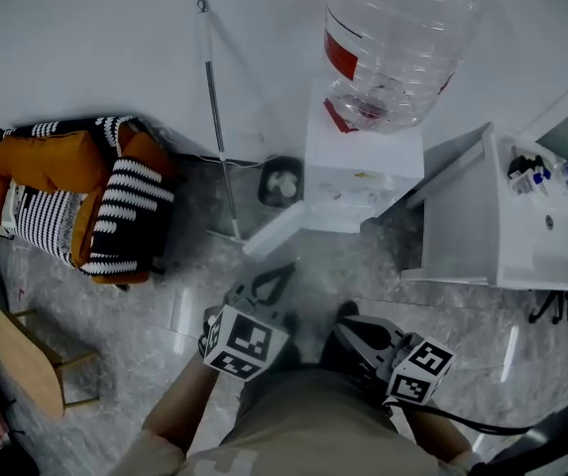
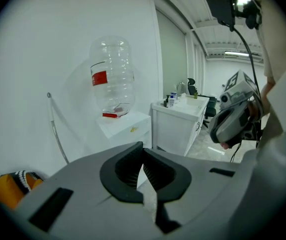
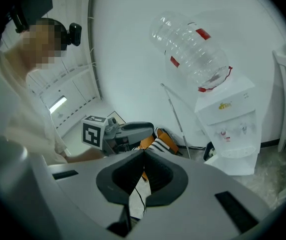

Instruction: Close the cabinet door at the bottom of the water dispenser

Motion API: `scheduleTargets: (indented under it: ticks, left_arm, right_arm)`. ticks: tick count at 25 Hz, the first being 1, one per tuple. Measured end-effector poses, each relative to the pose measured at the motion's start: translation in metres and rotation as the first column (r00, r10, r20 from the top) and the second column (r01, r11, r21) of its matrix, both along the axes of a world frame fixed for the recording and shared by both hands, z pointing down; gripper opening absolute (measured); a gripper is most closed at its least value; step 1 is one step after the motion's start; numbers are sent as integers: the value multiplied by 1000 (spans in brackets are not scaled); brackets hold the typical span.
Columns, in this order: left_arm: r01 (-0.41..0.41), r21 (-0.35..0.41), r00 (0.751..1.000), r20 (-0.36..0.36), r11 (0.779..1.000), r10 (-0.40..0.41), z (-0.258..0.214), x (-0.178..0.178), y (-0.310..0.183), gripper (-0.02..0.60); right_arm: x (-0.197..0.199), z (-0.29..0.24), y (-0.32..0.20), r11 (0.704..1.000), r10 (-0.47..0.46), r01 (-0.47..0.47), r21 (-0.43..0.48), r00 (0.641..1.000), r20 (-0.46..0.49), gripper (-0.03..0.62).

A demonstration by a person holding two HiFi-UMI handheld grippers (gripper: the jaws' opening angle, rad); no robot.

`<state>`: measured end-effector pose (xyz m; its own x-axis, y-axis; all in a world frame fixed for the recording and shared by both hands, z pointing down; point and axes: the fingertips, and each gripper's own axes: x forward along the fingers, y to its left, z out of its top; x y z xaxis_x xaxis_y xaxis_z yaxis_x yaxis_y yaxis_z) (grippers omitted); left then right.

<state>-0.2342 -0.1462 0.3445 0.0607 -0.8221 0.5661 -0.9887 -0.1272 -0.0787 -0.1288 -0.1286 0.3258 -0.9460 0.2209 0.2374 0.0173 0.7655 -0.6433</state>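
Left tool [image 1: 279,274], right tool [image 1: 347,315] closed; cabinet door [image 1: 276,229] open.

Count on inspection: one water dispenser [image 1: 363,172], one bottle [image 1: 397,43], one cabinet door [image 1: 279,228], one pole [image 1: 214,97], one armchair [image 1: 51,162], one wooden stool [image 1: 34,363], one white counter [image 1: 487,221]. Two grippers: left gripper [image 2: 143,154], right gripper [image 3: 143,158].

text: none legible | water dispenser [image 3: 227,134]: yellow logo [image 3: 226,105], unreadable

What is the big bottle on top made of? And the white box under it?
The big bottle looks like clear, shiny plastic: you can see through its ribbed walls. The water dispenser under it looks like smooth white plastic, maybe painted metal.
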Motion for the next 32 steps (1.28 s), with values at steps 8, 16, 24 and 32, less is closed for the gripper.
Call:
scheduleTargets:
  ticks: [8, 16, 24, 32]
  left_arm:
    - [77, 48, 995, -71, 996, -73, 9, -28, -16, -8]
    - [83, -36, 995, -58, 996, -85, 55, -38, -5, -8]
    - [145, -170, 988, -32, 975, -153, 150, -75, 5, -8]
    - [181, -258, 979, -43, 949, -198, 247, -81, 0, -7]
  right_arm:
    - [-19, 22, 4, 998, -56, 56, -17, 998, -21, 15]
    - [-41, 39, 5, 995, -99, 98, -21, 994, -37, 15]
    - [-41, 83, -16, 996, -62, 54, -75, 993, -104, 15]
    - [-33, 133, -25, 992, -51, 34, -118, 988, -145, 15]
